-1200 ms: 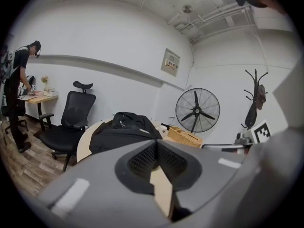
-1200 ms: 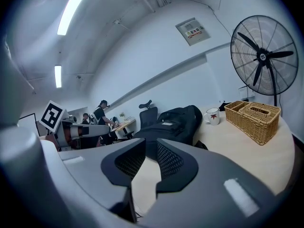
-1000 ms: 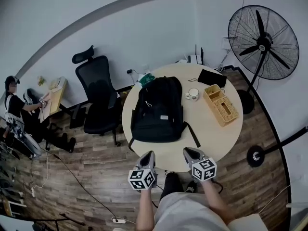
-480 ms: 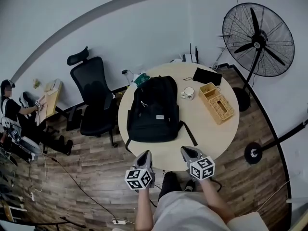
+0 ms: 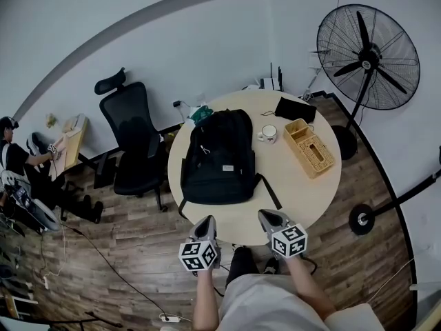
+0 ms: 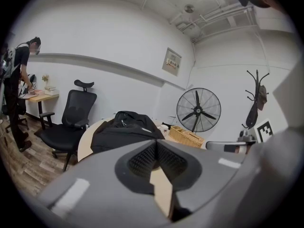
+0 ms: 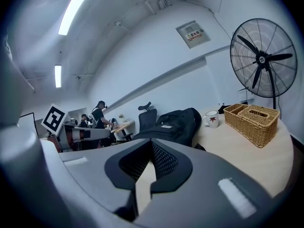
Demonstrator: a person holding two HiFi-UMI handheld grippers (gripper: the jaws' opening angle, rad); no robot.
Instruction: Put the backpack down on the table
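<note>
A black backpack (image 5: 220, 158) lies flat on the round wooden table (image 5: 293, 185), its straps trailing toward the near edge. My left gripper (image 5: 206, 221) hovers at the table's near edge, just short of the bag's bottom, shut and empty. To its right my right gripper (image 5: 267, 216) is also shut with nothing in it. The left gripper view has its closed jaws (image 6: 156, 144) in front and the backpack (image 6: 124, 127) beyond them. In the right gripper view the closed jaws (image 7: 151, 144) point at the backpack (image 7: 173, 122), well apart from it.
A white mug (image 5: 268, 133), a wicker basket (image 5: 315, 148) and a black pouch (image 5: 294, 108) share the table's right half. A black office chair (image 5: 133, 140) stands left of the table, a large standing fan (image 5: 367, 48) to the right. A person (image 5: 14, 158) works at a far-left desk.
The head view has shifted slightly. The backpack stays flat on the table and both grippers keep their places.
</note>
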